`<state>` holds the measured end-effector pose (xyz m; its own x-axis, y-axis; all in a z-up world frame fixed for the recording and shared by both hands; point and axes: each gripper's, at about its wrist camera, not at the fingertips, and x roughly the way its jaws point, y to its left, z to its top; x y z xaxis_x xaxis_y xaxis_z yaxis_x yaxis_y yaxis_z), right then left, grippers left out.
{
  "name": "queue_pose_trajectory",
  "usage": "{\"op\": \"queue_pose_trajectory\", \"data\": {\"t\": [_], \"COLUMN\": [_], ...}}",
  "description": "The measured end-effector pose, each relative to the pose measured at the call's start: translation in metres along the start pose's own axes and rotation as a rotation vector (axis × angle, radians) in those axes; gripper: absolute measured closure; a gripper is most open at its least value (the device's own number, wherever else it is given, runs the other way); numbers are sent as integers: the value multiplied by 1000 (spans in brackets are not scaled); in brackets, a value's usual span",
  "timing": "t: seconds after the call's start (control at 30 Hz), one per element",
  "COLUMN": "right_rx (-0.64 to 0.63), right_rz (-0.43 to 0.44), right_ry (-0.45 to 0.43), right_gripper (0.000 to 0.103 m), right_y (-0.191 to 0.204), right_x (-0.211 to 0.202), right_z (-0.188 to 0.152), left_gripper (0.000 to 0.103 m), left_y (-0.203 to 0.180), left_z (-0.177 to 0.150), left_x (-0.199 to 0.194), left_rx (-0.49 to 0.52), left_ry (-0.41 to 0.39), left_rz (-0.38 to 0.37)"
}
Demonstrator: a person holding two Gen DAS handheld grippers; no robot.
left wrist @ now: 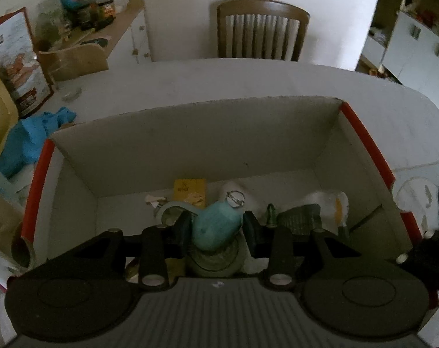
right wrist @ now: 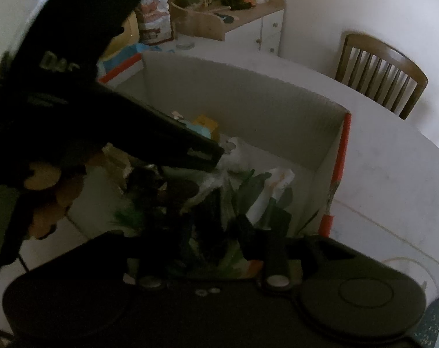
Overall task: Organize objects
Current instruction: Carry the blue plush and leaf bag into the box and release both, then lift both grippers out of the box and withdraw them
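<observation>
The left gripper points down into the cardboard box, which fills the centre of the left wrist view and stands on the white table. A teal pouch with a metal key ring at its upper end sits between the two pads; whether the pads press on it or merely flank it cannot be determined. A yellow card lies on the box floor above the pouch, and a white item lies at lower right of the box floor. In the right wrist view, the right gripper is at lower centre above dark green leafy material inside the same box; the area is too dark to determine whether its jaws are spread or pinching anything. A wooden chair stands beyond the table at upper centre. A blue cloth lies on the table at left.
</observation>
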<state>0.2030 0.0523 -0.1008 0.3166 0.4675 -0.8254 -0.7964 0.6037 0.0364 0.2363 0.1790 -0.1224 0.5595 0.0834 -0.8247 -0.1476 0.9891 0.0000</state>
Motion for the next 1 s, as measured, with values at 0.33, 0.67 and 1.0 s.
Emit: {"op": "queue_pose_trajectory", "data": {"t": [0.33,0.67,1.0], "right_rx": [24,53,87], "right_rz": [18,48,83], "right_ry": [-50,-142,-228], "right_gripper": [46,33,18], "right_y": [-5,-9,-8], "right_x": [-21,-55,-82], "right_z": [-5,-7,-10], "left_gripper": [37,31,23], "left_y": [4,16,18], "left_z": [-4,-16,-33], "left_x": [-15,-58,-105], "left_rx": [-19,-63,-72], "left_ry": [-27,-104,-198], "left_rz": [10,11,7]}}
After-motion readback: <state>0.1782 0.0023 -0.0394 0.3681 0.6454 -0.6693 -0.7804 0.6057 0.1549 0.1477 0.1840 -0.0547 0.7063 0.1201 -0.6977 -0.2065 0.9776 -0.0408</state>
